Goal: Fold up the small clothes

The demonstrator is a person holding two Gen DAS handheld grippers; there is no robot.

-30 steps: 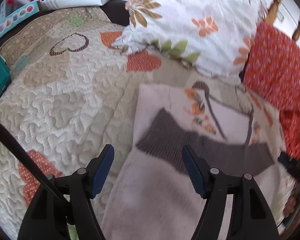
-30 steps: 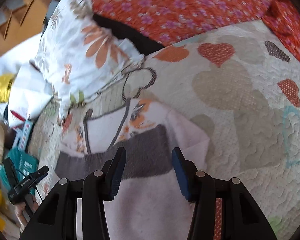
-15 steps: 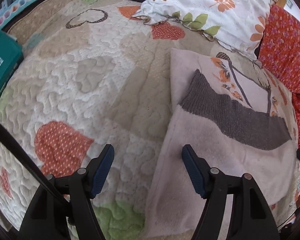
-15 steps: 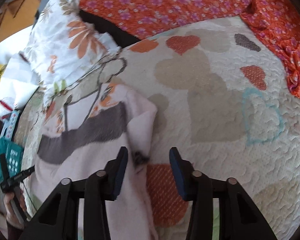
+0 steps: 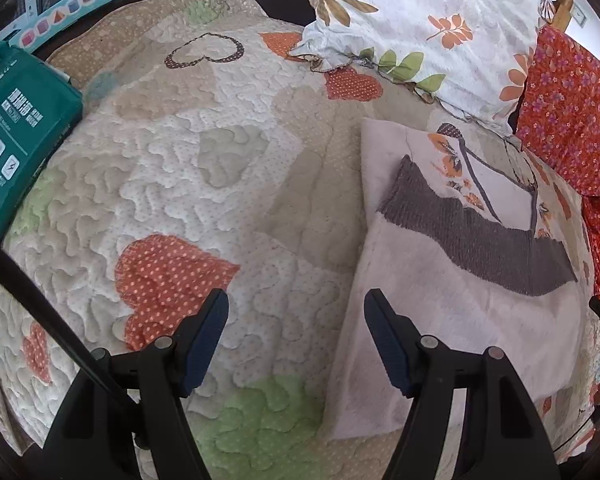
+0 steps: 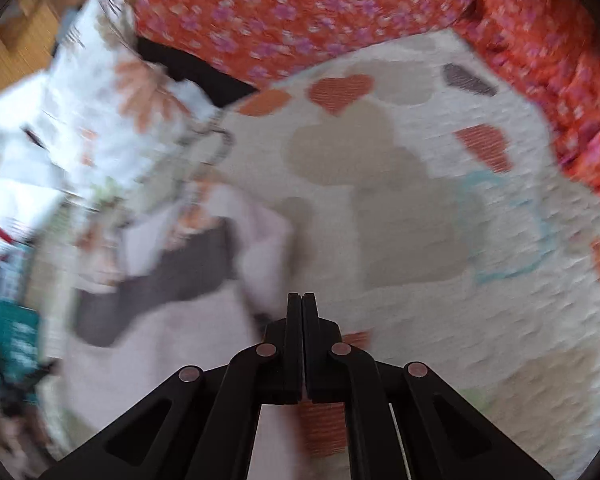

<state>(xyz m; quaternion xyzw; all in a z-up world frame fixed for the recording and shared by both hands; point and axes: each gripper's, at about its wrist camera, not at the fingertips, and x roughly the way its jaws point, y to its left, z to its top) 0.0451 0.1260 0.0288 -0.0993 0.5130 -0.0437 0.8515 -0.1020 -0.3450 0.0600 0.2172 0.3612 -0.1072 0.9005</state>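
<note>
A small pale pink garment with a dark grey knit band lies folded on the heart-patterned quilt. My left gripper is open and empty, low over the quilt just left of the garment's left edge. In the blurred right wrist view the same garment lies at the left. My right gripper has its jaws together at the garment's right edge; I cannot tell if cloth is between them.
A floral white pillow lies behind the garment and an orange flowered cover to its right. A teal box and a paint-set box lie at the quilt's left edge.
My left gripper has backed away to the left off the garment and stays open. My right gripper has closed and shifted toward the garment's right edge; its view is now motion-blurred.
</note>
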